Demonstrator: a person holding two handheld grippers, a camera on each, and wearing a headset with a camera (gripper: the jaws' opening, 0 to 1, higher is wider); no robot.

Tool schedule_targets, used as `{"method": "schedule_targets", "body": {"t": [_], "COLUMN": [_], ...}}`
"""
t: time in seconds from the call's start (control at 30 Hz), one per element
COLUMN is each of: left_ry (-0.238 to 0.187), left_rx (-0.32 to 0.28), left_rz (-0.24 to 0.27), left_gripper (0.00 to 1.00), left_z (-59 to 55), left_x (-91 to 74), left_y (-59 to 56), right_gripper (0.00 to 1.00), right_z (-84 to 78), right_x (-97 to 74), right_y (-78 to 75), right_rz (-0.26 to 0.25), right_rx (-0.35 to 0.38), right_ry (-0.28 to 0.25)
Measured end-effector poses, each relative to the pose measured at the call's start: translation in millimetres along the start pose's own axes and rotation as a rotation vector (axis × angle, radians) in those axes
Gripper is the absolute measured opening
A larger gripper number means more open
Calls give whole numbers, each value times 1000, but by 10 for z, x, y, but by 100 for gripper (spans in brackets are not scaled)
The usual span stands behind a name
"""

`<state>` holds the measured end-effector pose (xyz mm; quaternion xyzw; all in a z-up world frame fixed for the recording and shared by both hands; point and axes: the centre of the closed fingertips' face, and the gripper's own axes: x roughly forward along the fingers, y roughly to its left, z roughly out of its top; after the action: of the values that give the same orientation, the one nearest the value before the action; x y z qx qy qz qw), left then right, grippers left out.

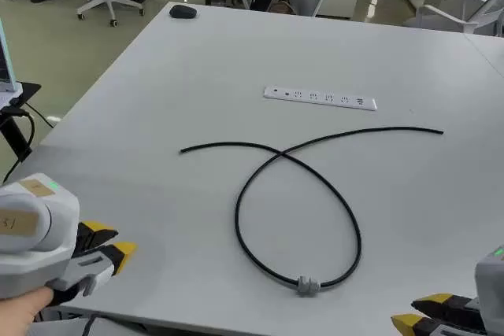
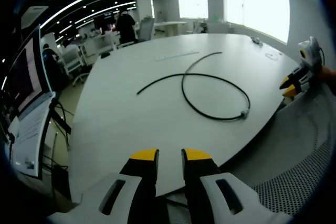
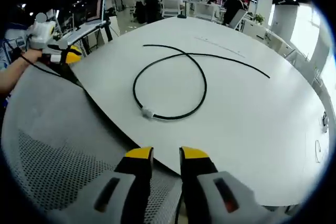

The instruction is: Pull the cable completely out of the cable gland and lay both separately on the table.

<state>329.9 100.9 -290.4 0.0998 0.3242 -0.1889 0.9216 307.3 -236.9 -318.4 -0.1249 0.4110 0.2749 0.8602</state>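
Black cable (image 1: 238,214) lies in one big loop that crosses itself on the white table (image 1: 157,116). The grey cable gland (image 1: 307,285) sits threaded on the near bend of the loop (the bit closest to my edge). My left gripper (image 1: 114,240) and right gripper (image 1: 417,312) both hover at the near table edge, well apart from the cable, jaws parted a little, gripping nothing. A white power strip (image 1: 320,97) lies beyond the loop.
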Motion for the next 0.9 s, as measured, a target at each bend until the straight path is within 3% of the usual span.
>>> {"method": "schedule_targets", "body": {"t": [0.13, 0.27, 0.5, 0.57, 0.63, 0.7, 0.73, 0.8, 0.9], "left_ry": [-6, 20, 25, 9, 7, 21, 35, 28, 21], "left_rx": [-39, -20, -26, -35, -64, -57, -57, -68, -95], "left_rz": [7, -17, -23, -18, -70, -75, -106, -107, -142], "left_gripper": [22, 24, 24, 24, 25, 25, 25, 26, 27], "left_z": [-1, -43, -65, -30, -13, -26, -39, -15, 0], "left_x": [-8, 6, 13, -3, -24, -36, -44, -66, -104], "left_y": [27, -35, -24, 2, -45, -26, -69, -68, -125], "right_gripper": [24, 24, 25, 26, 27, 27, 29, 31, 31], "right_z": [-16, -26, -30, -8, -20, -68, -39, -39, -24], "right_x": [2, 1, -9, -31, -45, -69, -81, -134, -176], "right_y": [14, 18, 2, -20, 9, 10, 12, 24, 4], "right_rz": [7, 8, -1, -9, 20, 43, 55, 92, 103], "right_rx": [7, 4, 13, 6, -33, -91, -90, -75, -67], "right_ry": [8, 15, 13, 9, 38, 83, 73, 89, 88]}}
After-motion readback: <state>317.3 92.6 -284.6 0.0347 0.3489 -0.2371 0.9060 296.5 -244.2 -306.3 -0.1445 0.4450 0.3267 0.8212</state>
